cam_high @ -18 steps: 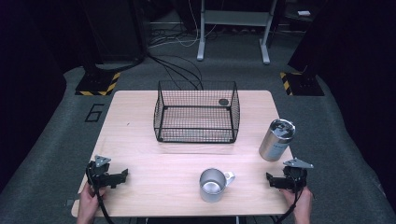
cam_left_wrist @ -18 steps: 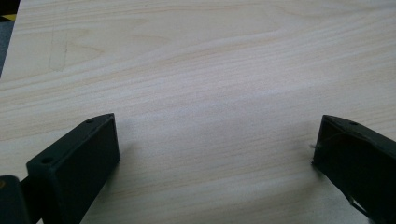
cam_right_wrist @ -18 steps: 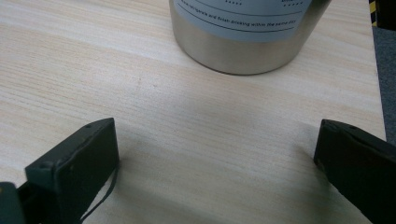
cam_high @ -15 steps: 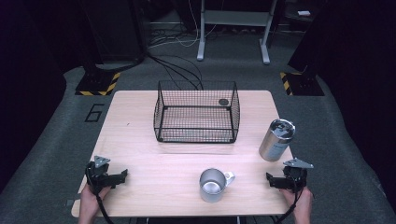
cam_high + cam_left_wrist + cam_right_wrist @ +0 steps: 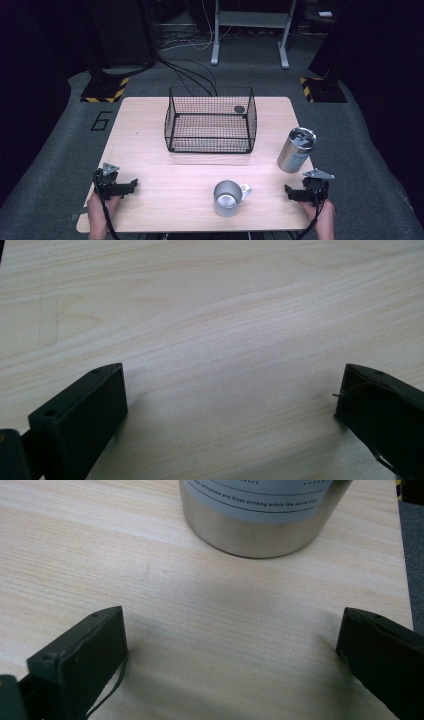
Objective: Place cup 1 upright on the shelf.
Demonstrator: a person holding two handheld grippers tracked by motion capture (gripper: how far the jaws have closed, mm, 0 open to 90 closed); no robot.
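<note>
the desk (image 5: 150, 130) was the biggest thing in front of you, pale wood, with grey floor all round it. on its far half stood the black wire basket (image 5: 210, 120), upright, with a small dark round thing (image 5: 239, 109) at its far right corner; whether that lay inside it, i couldn't tell. off to the right, near the desk edge, the steel tumbler (image 5: 296, 149) stood upright, well apart from the basket. nearer you, about the middle, the steel mug (image 5: 228, 198) stood mouth up, handle pointing right. your right gripper (image 5: 295, 193) rested at the near right corner, just short of the tumbler (image 5: 260, 515), jaws spread wide with bare wood between them. your left gripper (image 5: 131, 184) sat at the near left corner, well apart from everything, jaws wide too and holding nothing.
</note>
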